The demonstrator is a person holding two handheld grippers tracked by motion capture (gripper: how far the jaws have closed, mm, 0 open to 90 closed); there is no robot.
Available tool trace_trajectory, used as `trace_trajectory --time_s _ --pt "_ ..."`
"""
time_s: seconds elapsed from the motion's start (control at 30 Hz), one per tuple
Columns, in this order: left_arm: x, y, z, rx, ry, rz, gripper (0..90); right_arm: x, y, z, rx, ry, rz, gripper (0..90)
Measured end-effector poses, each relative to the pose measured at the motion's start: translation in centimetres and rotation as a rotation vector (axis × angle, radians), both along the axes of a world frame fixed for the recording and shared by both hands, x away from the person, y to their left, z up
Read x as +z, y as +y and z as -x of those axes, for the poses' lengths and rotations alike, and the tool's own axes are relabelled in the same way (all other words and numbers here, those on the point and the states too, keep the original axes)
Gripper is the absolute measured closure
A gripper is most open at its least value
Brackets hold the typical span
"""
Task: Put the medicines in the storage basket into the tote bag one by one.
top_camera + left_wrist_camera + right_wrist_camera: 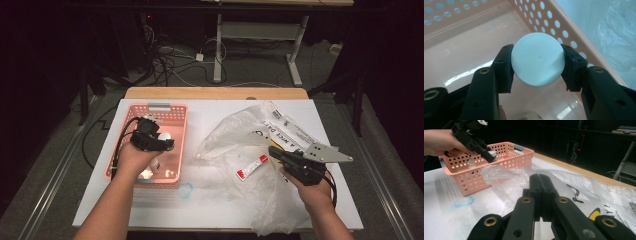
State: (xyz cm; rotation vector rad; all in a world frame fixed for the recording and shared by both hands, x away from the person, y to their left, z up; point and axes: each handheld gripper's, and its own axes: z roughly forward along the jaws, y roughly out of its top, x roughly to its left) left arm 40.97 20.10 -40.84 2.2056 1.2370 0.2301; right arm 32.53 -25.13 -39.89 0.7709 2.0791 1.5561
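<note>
The left gripper (537, 67) hung over the pink plastic basket (176, 111), its black jaws closed from either side on a smooth, matte white round disc-shaped lid (537, 59) with a tiny dimple at its centre. In the left gripper view the basket's glossy floor lay beneath, and its wall, punched with rows of round holes, ran off toward 1 o'clock. In the high view the basket sat at about 9 o'clock on the white tabletop (210, 195), with a few small pale items I could not identify lying inside.

The right gripper (540, 195) had its jaws pressed flat together with nothing between them. It hovered at about 4 o'clock on the table, over a crumpled, translucent plastic bag (235, 132) printed with black lettering. A small red-and-white tube (252, 167) lay on the film just beside it, toward 9 o'clock. A faint blue ring-shaped stain (185, 190) marked the tabletop near the basket's front corner.
</note>
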Motion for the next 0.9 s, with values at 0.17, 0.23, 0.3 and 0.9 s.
trace_trajectory --time_s 0.17,0.23,0.3,0.9 --pt "0.4 0.8 1.0 0.016 -0.032 0.037 48.4 0.0 0.1 0.0 0.000 0.005 0.000 90.0" --pt "0.6 1.0 1.5 0.022 -0.045 0.046 48.5 -0.1 0.1 0.0 0.003 0.003 0.003 90.0" --pt "0.8 1.2 2.0 0.022 -0.060 0.057 48.5 -0.1 0.1 0.0 0.002 0.006 0.003 90.0" --pt "1.3 1.7 7.0 0.040 -0.193 0.154 48.6 -0.1 0.2 0.1 0.002 0.002 0.009 90.0"
